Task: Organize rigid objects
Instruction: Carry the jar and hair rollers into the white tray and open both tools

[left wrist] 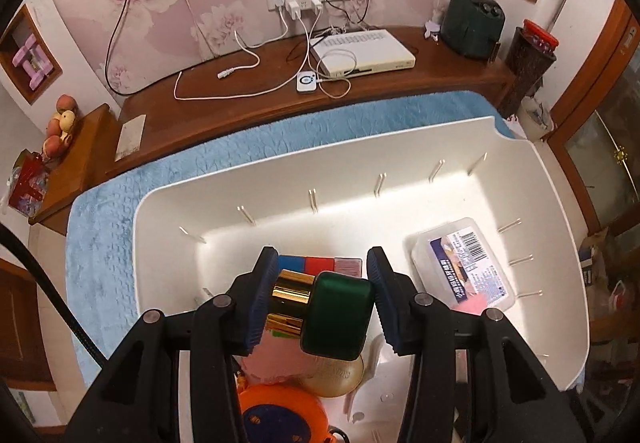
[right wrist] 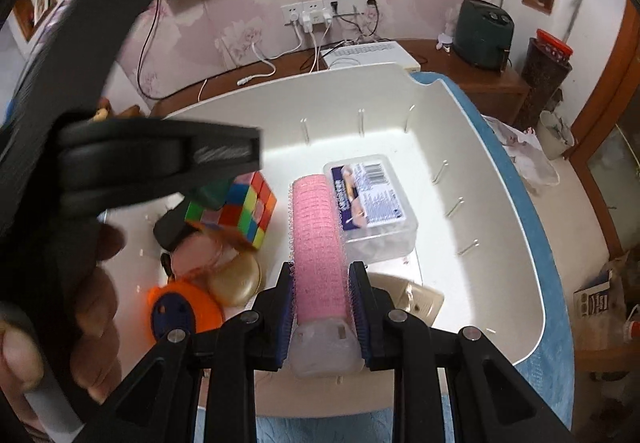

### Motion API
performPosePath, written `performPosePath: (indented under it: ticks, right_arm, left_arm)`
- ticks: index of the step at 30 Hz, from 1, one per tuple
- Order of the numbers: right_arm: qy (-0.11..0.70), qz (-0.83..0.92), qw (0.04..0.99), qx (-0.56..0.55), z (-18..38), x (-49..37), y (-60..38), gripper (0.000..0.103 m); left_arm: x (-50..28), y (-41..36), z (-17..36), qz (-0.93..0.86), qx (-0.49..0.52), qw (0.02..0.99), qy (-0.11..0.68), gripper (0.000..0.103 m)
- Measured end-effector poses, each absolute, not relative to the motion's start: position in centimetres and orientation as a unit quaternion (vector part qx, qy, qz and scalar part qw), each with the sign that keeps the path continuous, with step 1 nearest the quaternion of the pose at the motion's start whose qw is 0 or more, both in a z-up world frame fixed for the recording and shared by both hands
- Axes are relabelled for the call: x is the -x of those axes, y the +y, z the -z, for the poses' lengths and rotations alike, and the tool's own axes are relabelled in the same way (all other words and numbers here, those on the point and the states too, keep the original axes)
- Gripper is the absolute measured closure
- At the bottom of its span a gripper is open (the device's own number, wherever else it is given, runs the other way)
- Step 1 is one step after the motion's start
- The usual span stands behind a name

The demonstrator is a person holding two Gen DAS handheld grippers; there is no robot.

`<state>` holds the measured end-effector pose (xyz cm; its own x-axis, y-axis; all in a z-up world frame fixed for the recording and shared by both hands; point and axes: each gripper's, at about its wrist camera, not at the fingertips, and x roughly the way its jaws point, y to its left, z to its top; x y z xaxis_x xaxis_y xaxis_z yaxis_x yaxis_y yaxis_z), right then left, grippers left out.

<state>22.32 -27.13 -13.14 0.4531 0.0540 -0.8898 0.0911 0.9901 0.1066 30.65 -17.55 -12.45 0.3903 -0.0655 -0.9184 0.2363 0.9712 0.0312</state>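
In the left wrist view, the left gripper [left wrist: 318, 303] is in the lower centre of the frame, and its fingers are closed on a green bottle with a gold collar [left wrist: 334, 315]. The pads press one on the gold collar and one on the end of the green body, so the bottle lies crosswise between them, above the white bin [left wrist: 520, 171]. I judge the bottle to be stiff and smooth, maybe glass, so it can slip or crack if it drops; a hold on the flat green sides seems safer than on the shiny collar.

Under it, at the lower left, lie an orange round case [left wrist: 280, 415] and a cube puzzle [left wrist: 316, 265].

In the right wrist view, the right gripper [right wrist: 321, 307] is at the lower centre, its fingers closed on a pink hair roller [right wrist: 318, 243], near the lower end. The roller looks light and a little springy, and its rough surface should not slide. It points toward the clear plastic box [right wrist: 376, 203] at the right of the bin.
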Motion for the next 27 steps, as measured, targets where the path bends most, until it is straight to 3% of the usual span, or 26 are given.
performPosePath:
  ticks: [2, 4, 6, 12, 27]
  right_arm:
    - [0.524, 0.009, 0.849, -0.059, 12.9, -22.0, -26.8, 0.07]
    - [0.515, 0.009, 0.855, -0.053, 12.4, -21.4, -26.6, 0.047]
    - [0.496, 0.014, 0.867, -0.045, 11.4, -20.6, -26.5, 0.035]
    - [0.482, -0.001, 0.875, -0.044, 9.2, -18.9, -26.6, 0.034]
    - [0.448, -0.032, 0.893, -0.041, 3.6, -12.0, -27.7, 0.034]
  left_arm:
    - [-30.7, -17.6, 12.6, 0.099, -0.072, 0.827, 0.549, 0.053]
    - [-30.4, -17.4, 12.0, 0.101, -0.067, 0.832, 0.542, 0.046]
    - [-30.2, -17.1, 11.4, 0.095, -0.063, 0.836, 0.537, 0.022]
    - [-28.7, -15.8, 8.7, 0.088, -0.038, 0.841, 0.532, 0.015]
    - [-19.9, -13.9, 2.2, 0.066, -0.028, 0.858, 0.509, 0.015]
